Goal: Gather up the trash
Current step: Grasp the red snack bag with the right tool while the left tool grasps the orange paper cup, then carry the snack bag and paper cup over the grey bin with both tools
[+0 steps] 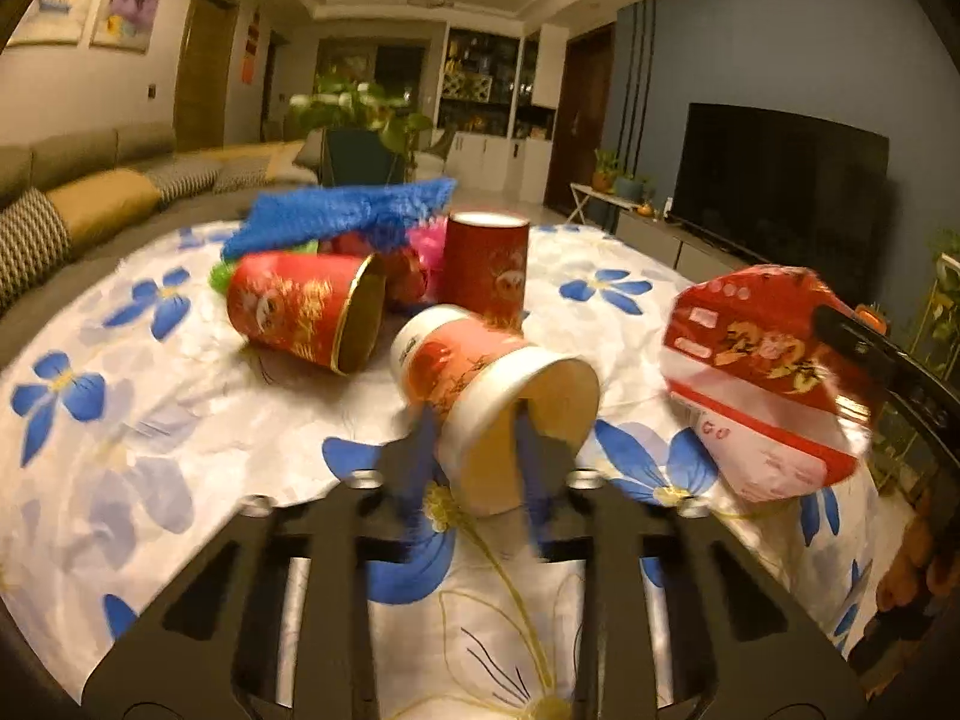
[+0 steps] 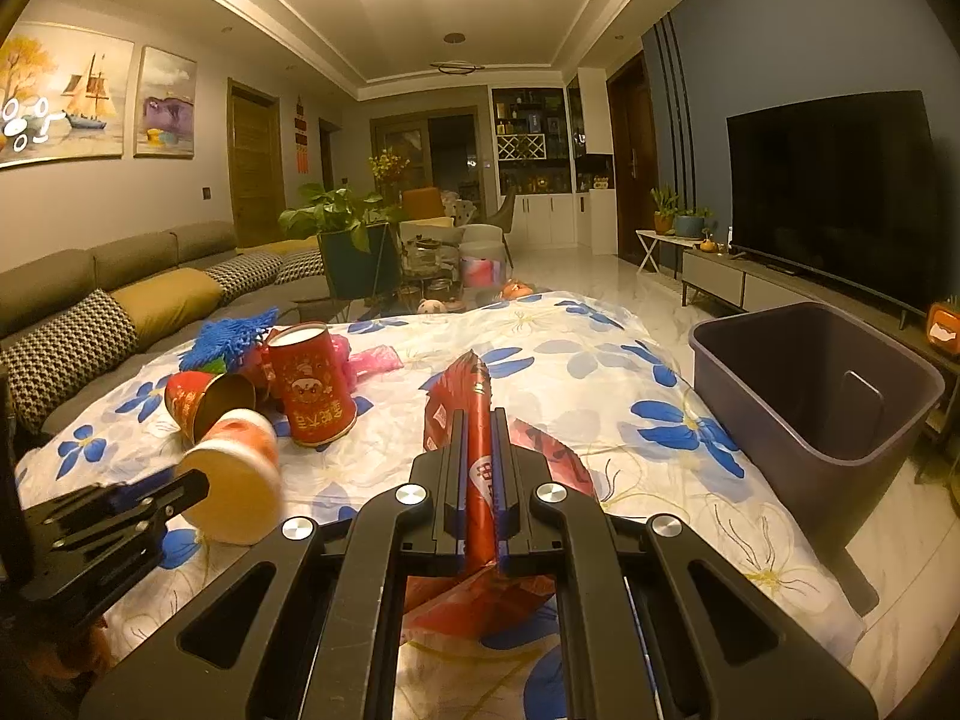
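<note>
Right gripper (image 2: 479, 468): jaws clenched flat on a red snack wrapper (image 2: 465, 414), crinkled foil standing up between the 2 fingers and spilling loose below them. Left gripper (image 1: 474, 468): jaws closing across the rim of a toppled white-and-red paper cup (image 1: 480, 396), 1 finger inside the mouth, 1 outside along the wall; grip blurred, so grasped firmly or only pinched lightly cannot tell.

Risks from here: thin cup wall buckling or slipping free if squeezed on the rim alone; slick wrapper sliding out during the swing; loose wrapper tail catching the bin lip and dropping outside.

Relative to the dark plastic bin (image 2: 750, 396), standing at the right edge of the flowered cloth (image 2: 600, 360): wrapper held well to its left, above the cloth, not yet over the opening. Paper cup farther left again, near the cloth's left side. Beyond it, farther from the bin, 1 red cup (image 2: 207, 402) on its side and 1 red cup (image 2: 312, 384) upside down, touching or nearly so, with blue fringe (image 2: 234, 336) and pink scraps (image 2: 372, 360) behind. Bin apparently empty.
</note>
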Demonstrator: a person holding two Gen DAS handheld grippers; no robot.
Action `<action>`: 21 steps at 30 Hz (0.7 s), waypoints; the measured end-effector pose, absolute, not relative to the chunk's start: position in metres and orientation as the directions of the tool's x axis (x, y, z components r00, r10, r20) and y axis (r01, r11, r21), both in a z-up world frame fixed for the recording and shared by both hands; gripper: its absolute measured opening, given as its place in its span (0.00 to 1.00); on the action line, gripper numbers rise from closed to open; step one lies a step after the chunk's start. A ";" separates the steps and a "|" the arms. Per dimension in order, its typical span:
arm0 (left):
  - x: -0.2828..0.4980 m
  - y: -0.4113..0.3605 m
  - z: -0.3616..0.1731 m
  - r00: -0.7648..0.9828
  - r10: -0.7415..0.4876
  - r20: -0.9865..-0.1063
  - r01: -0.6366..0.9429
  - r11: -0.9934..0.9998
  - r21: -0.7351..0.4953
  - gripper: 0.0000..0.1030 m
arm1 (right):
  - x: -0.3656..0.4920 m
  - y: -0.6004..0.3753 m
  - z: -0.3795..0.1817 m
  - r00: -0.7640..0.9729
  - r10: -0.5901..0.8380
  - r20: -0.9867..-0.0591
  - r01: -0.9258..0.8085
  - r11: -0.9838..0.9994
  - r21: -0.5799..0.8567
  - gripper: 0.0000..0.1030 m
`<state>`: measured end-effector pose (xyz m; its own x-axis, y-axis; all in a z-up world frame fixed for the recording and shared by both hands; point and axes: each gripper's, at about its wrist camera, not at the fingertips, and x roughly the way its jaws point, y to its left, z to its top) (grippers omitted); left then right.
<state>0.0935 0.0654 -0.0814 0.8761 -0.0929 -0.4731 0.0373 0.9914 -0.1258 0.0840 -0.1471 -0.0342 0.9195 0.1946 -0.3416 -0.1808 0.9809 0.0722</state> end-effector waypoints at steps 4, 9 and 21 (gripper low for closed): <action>0.096 0.064 -0.083 0.876 -0.092 -0.474 0.037 0.992 -0.123 0.02 | 0.084 -0.149 -0.033 0.921 0.191 -0.341 -0.179 0.982 0.065 0.07; 0.087 0.057 -0.068 0.900 -0.077 -0.428 0.043 0.995 -0.089 0.02 | 0.084 -0.155 -0.030 0.922 0.194 -0.334 -0.179 0.981 0.075 0.07; 0.111 0.022 -0.018 0.918 -0.083 -0.387 0.059 0.996 -0.074 0.02 | 0.077 -0.181 -0.006 0.950 0.163 -0.267 -0.151 0.986 0.067 0.07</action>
